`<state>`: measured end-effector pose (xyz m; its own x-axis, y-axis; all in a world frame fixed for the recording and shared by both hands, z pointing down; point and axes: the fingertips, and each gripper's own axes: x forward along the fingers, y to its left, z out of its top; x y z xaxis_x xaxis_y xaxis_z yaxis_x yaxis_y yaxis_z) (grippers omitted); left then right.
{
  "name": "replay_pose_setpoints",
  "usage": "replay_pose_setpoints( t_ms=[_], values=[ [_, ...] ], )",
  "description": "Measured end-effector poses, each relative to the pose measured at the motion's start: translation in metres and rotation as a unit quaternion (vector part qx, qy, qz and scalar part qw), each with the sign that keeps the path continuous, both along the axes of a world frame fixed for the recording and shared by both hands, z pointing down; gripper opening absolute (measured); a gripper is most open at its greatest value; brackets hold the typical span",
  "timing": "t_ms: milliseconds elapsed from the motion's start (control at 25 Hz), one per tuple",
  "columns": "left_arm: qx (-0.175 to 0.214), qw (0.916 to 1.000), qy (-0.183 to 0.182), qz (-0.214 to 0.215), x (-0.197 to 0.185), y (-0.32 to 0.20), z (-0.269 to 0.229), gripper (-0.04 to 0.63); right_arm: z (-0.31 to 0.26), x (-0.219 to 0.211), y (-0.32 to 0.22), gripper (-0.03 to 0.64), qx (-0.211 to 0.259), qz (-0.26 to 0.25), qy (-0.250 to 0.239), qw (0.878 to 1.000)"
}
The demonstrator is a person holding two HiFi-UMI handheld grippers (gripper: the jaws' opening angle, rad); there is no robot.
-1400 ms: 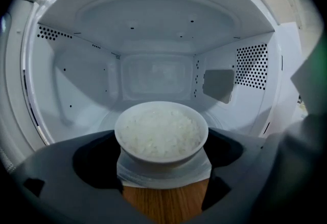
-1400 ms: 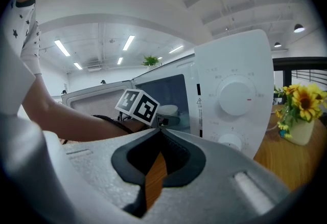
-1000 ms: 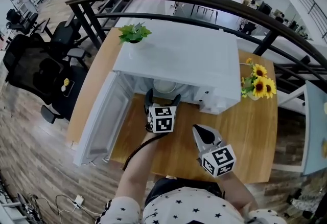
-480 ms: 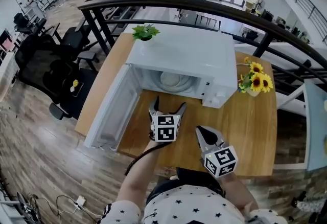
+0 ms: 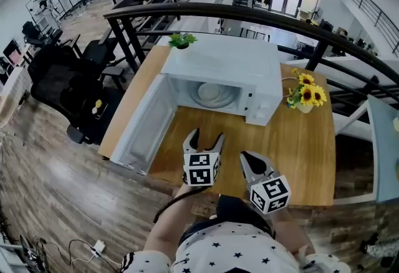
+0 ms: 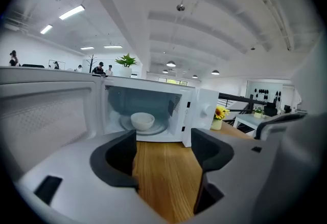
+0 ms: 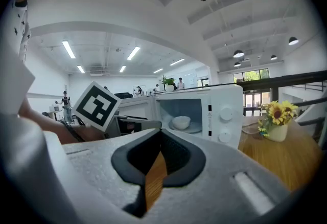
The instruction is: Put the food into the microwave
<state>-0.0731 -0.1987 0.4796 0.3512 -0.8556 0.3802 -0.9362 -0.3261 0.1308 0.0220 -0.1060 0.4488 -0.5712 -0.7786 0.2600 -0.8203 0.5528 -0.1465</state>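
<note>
Bowl [image 6: 142, 120] sits inside the open microwave [image 5: 230, 66], the left gripper [image 5: 206, 138] has withdrawn nearward with fingers closing on nothing, the right gripper [image 5: 246, 159] has its fingers together and empty, and placement is judged done.

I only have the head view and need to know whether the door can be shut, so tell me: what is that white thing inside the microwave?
Observer: In the left gripper view it is a white bowl, upright on the round tray inside the microwave.
Operator: Is the left gripper carrying anything?
Observer: No. The left gripper has its jaws apart and closing, with only the wooden table showing between them.
Operator: And the right one?
Observer: The right gripper has its jaws together at the tips, and nothing is held.
</note>
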Motion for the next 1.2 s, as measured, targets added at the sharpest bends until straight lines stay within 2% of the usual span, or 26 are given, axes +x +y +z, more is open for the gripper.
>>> replay_pose_setpoints(
  t_ms=[240,480,680,920,1200],
  values=[
    [0.023,0.9995,0.019,-0.012,-0.007,0.047,-0.021,0.233,-0.009,0.0,0.025,0.005,0.014,0.0,-0.003,1.0],
    [0.037,0.9983,0.015,-0.042,-0.023,0.09,-0.032,0.149,-0.012,-0.002,0.048,0.005,0.024,-0.005,-0.007,1.0],
    [0.043,0.9969,0.03,-0.058,-0.035,0.122,-0.04,0.066,-0.017,-0.005,0.063,0.005,0.029,-0.007,-0.011,1.0],
    [0.05,0.9963,0.041,-0.056,-0.041,0.148,-0.045,0.028,-0.018,-0.009,0.078,0.005,0.032,-0.014,-0.01,0.999],
    [0.054,0.9962,0.051,-0.045,-0.043,0.166,-0.046,0.018,-0.02,-0.013,0.091,0.005,0.037,-0.03,-0.002,0.999]
  ],
)
